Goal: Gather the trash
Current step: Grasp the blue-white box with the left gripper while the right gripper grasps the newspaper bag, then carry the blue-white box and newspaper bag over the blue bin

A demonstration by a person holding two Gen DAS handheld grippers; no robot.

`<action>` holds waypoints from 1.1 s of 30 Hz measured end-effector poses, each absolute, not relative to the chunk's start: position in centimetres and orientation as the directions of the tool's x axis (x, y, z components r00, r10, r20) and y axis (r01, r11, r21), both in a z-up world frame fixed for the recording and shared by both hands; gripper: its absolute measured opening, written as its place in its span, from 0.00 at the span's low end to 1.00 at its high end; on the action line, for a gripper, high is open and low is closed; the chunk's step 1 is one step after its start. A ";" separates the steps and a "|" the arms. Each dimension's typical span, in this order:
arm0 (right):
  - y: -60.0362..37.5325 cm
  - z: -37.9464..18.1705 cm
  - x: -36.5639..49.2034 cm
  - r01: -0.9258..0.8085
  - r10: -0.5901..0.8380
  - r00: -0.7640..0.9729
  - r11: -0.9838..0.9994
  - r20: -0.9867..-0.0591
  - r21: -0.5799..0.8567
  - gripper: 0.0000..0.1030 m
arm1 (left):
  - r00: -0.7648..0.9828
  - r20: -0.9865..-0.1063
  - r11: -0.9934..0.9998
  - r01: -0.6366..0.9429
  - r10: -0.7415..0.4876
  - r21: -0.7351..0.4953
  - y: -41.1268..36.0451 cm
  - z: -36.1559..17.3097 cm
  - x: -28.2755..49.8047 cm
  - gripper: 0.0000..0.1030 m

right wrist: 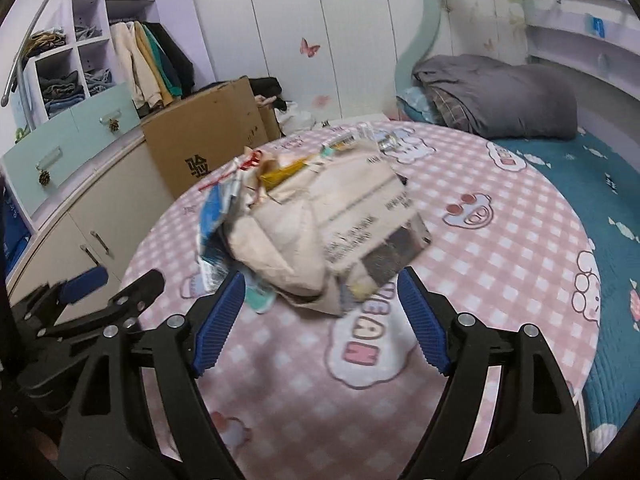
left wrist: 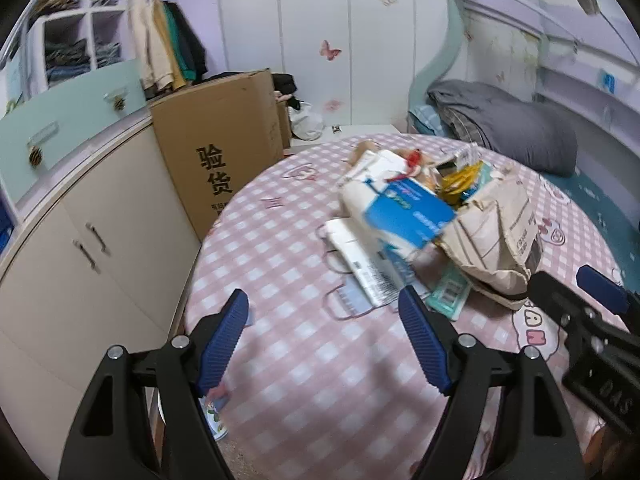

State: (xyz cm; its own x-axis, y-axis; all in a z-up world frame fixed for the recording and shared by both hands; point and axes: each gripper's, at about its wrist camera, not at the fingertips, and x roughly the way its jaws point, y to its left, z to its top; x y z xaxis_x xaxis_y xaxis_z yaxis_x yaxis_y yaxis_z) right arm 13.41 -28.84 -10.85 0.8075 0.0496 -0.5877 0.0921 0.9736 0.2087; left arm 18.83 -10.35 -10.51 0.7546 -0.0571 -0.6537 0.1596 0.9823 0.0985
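A heap of trash lies on the pink checked bed cover (left wrist: 304, 360). It has a crumpled beige paper bag (left wrist: 492, 232), a blue and white package (left wrist: 404, 212), yellow wrappers (left wrist: 464, 178) and flat white packets (left wrist: 360, 264). My left gripper (left wrist: 324, 320) is open and empty, just short of the heap's near left edge. My right gripper (right wrist: 320, 300) is open and empty, its fingers either side of the beige paper bag's (right wrist: 340, 220) near end, apart from it. The right gripper also shows in the left wrist view (left wrist: 576, 292). The left gripper shows at the left of the right wrist view (right wrist: 108, 284).
A large cardboard box (left wrist: 224, 148) stands beside the bed at the left, next to a cabinet (left wrist: 80, 232) with drawers. A grey folded duvet (left wrist: 516, 124) lies at the bed's far right. A few small items (right wrist: 372, 136) lie beyond the heap. Wardrobe doors (left wrist: 320, 40) are behind.
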 end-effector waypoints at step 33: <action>-27.0 -12.1 18.5 -0.069 0.120 0.702 0.993 -0.702 0.100 0.29 | 0.779 -0.618 0.992 0.123 -0.103 -0.011 -8.5 -10.6 20.3 0.07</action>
